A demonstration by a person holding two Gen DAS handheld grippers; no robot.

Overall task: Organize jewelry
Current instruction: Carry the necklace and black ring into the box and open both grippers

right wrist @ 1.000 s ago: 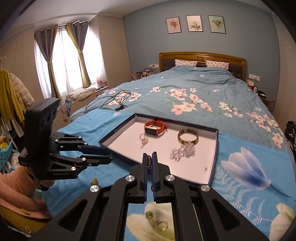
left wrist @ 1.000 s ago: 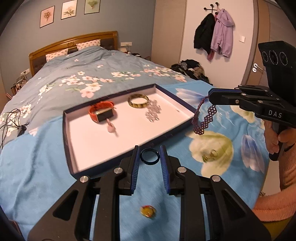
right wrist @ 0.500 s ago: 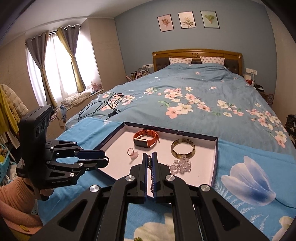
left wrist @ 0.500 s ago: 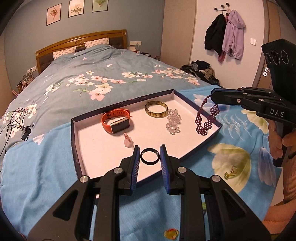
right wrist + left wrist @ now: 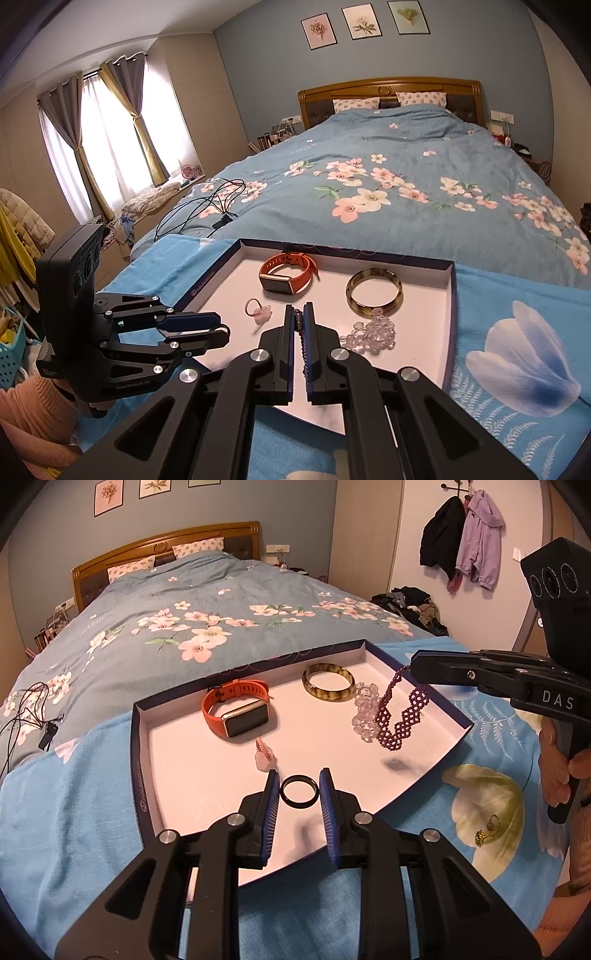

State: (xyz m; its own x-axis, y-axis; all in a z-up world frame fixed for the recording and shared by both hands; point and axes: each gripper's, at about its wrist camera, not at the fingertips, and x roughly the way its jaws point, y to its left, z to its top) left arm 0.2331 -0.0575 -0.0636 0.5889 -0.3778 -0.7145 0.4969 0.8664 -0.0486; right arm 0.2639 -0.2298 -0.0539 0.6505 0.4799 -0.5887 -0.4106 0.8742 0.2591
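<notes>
Nearest, the left claw point(image 5: 298, 794) is clamped on a black ring point(image 5: 298, 793), above the tray's point(image 5: 137, 760) near edge. The right claw point(image 5: 299, 325) is pinched on a purple necklace point(image 5: 400, 716); in its own view the fingers hide most of the chain. Both claws have moved from over the blanket to above the tray. Farther in lie a watch point(image 5: 238, 712), a bangle point(image 5: 328, 682) and clear beads point(image 5: 364, 709), partly behind the necklace.
</notes>
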